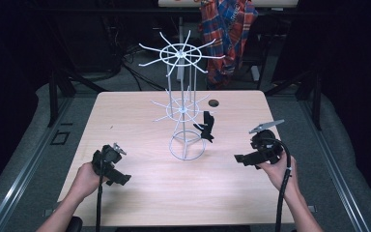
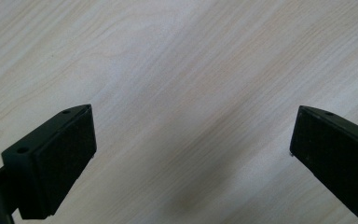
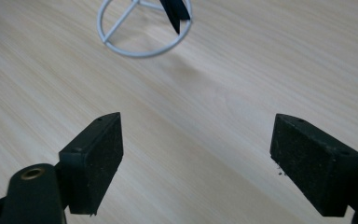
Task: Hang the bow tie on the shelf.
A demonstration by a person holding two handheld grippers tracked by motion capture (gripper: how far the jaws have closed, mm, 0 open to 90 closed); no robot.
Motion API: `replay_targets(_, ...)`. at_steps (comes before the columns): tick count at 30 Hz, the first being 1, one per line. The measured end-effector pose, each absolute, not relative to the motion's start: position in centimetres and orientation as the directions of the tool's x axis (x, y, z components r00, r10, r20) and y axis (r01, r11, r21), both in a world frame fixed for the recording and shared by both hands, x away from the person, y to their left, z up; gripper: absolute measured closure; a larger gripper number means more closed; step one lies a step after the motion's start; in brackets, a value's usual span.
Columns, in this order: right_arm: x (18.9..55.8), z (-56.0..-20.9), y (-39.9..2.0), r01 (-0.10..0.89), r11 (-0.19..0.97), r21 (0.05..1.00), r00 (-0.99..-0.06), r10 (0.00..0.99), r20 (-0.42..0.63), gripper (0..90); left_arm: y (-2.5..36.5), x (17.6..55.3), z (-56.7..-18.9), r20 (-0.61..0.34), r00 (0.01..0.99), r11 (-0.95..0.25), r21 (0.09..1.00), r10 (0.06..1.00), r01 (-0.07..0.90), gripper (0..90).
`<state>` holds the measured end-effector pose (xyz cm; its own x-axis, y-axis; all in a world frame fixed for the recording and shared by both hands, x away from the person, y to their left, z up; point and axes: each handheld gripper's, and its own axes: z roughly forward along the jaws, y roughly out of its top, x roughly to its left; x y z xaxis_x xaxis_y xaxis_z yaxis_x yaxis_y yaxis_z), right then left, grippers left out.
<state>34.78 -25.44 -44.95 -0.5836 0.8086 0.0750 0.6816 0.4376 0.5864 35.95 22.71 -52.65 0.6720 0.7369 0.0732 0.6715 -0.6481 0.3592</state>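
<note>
2 grippers sit low over the pale wooden table (image 1: pixel 135 116), both with jaws spread wide and nothing between them: the left gripper (image 2: pixel 193 154) over bare wood, the right gripper (image 3: pixel 196 158) facing the ring base of a white wire rack (image 1: pixel 182 111). A small black object (image 1: pixel 206 126) hangs on the rack's lower tier; its shape is hard to make out. No writing is readable. A plaid cloth (image 1: pixel 228 34) hangs behind the table.

white wire rack (image 3: pixel 142 28) cut off at top edge, dark item (image 1: pixel 206 126) on it unidentifiable
</note>
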Motion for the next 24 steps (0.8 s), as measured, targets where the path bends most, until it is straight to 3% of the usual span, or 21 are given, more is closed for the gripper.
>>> replay_targets(11,32.1,-47.5,-27.6,0.727,0.457,0.513,-0.566,0.822,0.07,13.2,22.8,36.0,-52.7,0.079,0.668,-0.648,0.348,0.74,0.677,0.3)
replay_targets(15,31.3,-48.1,-27.7,0.724,0.487,0.489,-0.566,0.824,0.017,12.4,22.7,36.0,-52.7,0.084,0.668,-0.65,0.347,0.739,0.676,0.3)
replay_targets(24,32.1,-49.7,-27.9,0.752,0.512,0.415,-0.561,0.828,-0.006,12.4,22.8,36.2,-52.8,0.085,0.66,-0.644,0.344,0.746,0.684,0.3)
